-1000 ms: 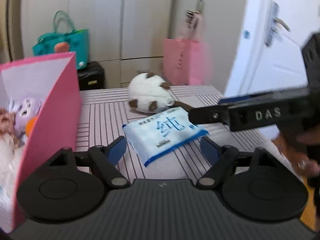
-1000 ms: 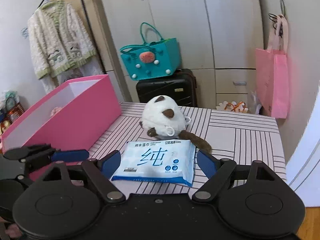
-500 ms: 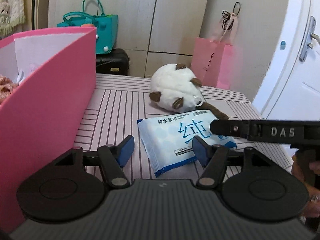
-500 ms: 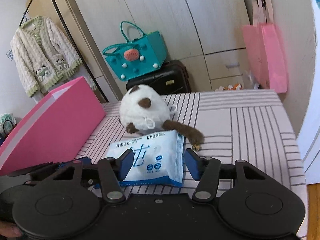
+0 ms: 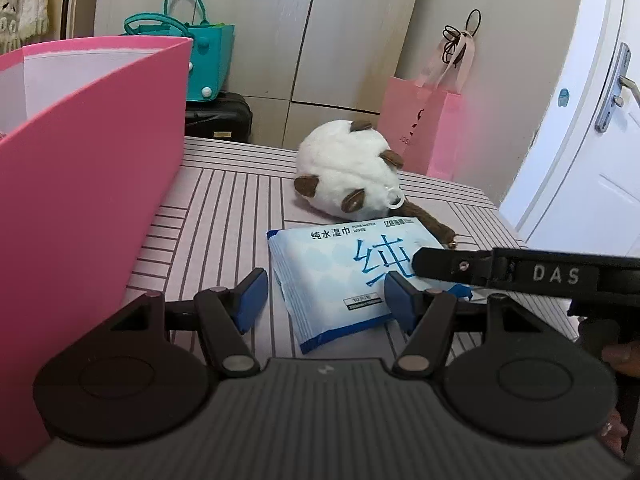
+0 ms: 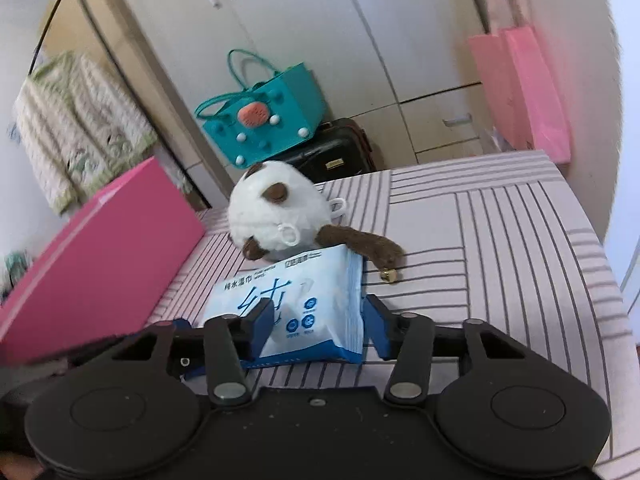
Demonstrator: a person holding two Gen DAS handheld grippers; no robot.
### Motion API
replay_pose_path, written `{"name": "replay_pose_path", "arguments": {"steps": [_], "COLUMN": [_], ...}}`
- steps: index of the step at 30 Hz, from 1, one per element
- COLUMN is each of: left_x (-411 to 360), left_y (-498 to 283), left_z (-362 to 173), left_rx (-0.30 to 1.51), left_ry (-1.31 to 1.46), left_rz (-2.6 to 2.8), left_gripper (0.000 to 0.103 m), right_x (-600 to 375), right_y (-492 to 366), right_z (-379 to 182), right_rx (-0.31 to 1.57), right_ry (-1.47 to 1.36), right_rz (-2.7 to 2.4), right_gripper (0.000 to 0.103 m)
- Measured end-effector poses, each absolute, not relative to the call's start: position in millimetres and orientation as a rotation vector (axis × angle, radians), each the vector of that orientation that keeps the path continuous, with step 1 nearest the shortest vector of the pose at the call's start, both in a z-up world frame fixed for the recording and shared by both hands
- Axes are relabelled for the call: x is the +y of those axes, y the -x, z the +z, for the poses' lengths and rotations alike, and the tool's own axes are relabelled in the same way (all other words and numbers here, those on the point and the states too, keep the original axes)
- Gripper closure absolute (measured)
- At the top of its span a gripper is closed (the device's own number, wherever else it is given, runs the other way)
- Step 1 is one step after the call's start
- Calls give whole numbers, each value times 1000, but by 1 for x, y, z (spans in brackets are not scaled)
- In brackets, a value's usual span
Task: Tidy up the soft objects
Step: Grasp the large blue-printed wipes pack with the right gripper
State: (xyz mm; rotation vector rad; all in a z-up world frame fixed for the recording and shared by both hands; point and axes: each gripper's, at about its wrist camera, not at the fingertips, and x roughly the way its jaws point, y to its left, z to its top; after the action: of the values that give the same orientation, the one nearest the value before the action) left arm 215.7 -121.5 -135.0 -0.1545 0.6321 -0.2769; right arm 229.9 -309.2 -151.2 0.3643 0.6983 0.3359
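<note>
The pack of wet wipes [image 6: 304, 312], pale blue with a darker blue border and a large blue character printed on it, lies flat on the striped desk [image 6: 500, 240], and the right tongs [image 6: 320, 322] straddle its near end: the left blue pad overlaps the printed face while the right pad sits just off the pack's right edge, the jaws spread and not squeezing the pack. In the left wrist view the same pack [image 5: 344, 276] shows at an angle, with one black finger of the right tongs marked "DAS" reaching in from the right above its right part. The left tongs [image 5: 322, 300] stand parted wide above the desk's near edge [image 5: 224, 208], gripping nothing, their right pad in front of the pack's near right corner and their left pad over bare desk. Just behind the pack, touching its far edge, lies a white plush toy [image 6: 276, 212] with brown patches and a brown tail that stretches to the right, a small gold bell [image 6: 389, 275] near the tail's end. A pink box [image 5: 88, 168] stands on the left of the desk, open at the top. Beyond the desk a teal tote bag [image 6: 264, 124] rests on a black suitcase [image 6: 336, 156], and a pink paper bag [image 5: 424, 132] hangs by the wall.
</note>
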Motion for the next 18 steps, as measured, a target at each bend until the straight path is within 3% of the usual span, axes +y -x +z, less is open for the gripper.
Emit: {"name": "replay_pose_path", "arguments": {"steps": [3,5,8,14,18], "left_x": [-122,-123,-119,-121,-119], "left_y": [-216,-216,-216,-204,-202], "left_z": [-135,-135,-135,-135,-132], "left_rx": [634,639,653,622,611], "left_ry": [157,168,221,247,252], "left_rz": [-289,-305,-328,-348,-353], "left_gripper": [41,47,73,74,74], "right_x": [-314,-311,-307,-304,-306], "right_y": [-227,-226,-224,-218,-213], "right_z": [-154,-154,-153,-151,-150], "right_rx": [692,688,689,679,676], "right_ry": [-392,-358,-329,-293,-304], "right_rz": [341,344,355,378,374], "right_gripper": [53,53,53,53,62]}}
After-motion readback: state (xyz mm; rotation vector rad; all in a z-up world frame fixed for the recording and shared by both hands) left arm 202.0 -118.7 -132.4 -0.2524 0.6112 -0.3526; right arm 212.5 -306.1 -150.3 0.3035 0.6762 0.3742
